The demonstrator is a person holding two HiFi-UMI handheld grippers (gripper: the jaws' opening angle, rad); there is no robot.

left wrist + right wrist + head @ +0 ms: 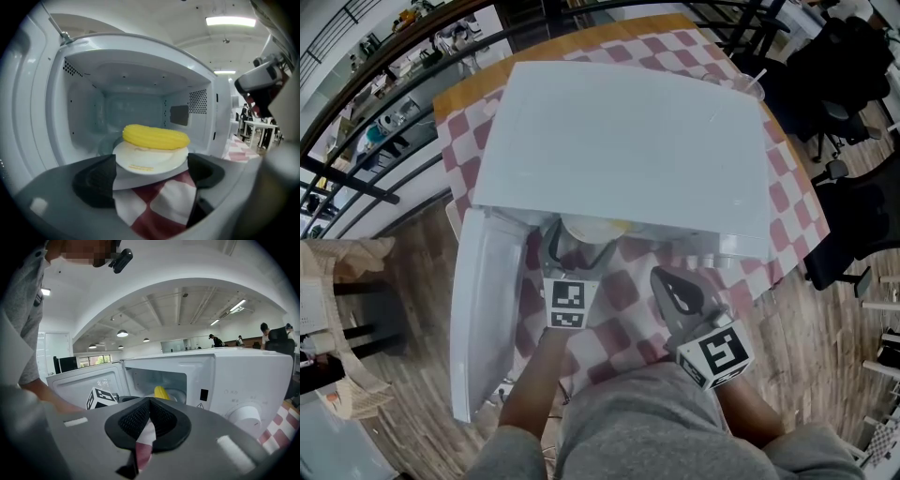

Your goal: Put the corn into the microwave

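The microwave (628, 141) sits on a checked tablecloth (623, 295), the wood floor (422, 244) showing only in the head view, while the left gripper (150, 176) gapes released either side of the plate (150, 160) bearing the corn (156, 136) and the right gripper (150, 420) is clenched empty.

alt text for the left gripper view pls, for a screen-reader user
A yellow corn cob lies on a white plate at the mouth of an open white microwave. The left claw is open, its black pads flanking the plate; a red-and-white checked cloth shows below.
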